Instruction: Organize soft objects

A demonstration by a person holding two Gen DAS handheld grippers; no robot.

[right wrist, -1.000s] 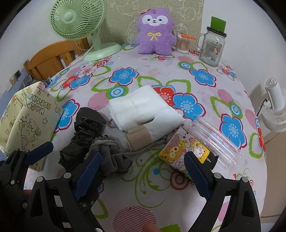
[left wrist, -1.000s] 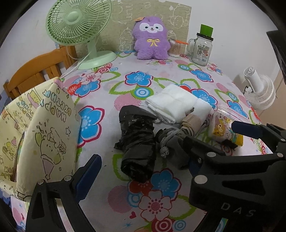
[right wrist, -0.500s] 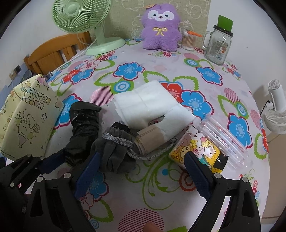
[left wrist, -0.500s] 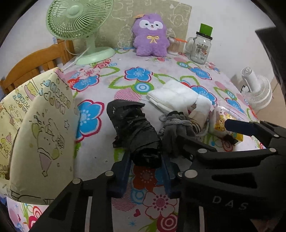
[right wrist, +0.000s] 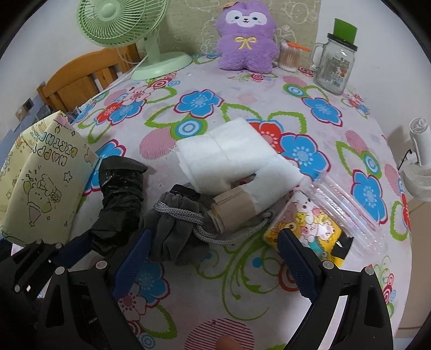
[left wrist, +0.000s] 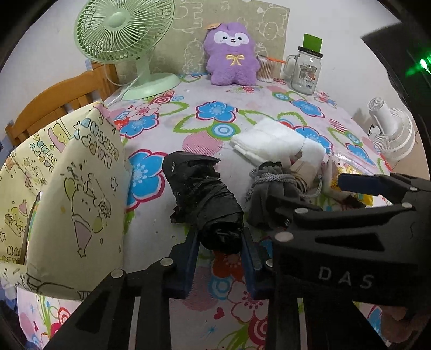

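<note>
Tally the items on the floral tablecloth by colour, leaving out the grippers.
Black: 1, black bundle
Grey: 1, drawstring pouch
White: 1, folded cloth
Purple: 1, plush toy
Green: 1, desk fan
Yellow: 2, gift bag, tissue pack
Clear: 1, glass jar
Total: 8

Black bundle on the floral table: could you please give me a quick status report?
Left tongs shut on black bundle. Right tongs open, empty, by grey drawstring pouch. Yellow gift bag left, path clear.

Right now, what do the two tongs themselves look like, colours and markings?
Both are matte black plastic frames with silver rivets and dark blue finger pads. In the left wrist view the left tongs show cut-out slots in their arms, and the right tongs carry pale "DAS" lettering. No cables or sleeves visible.
</note>
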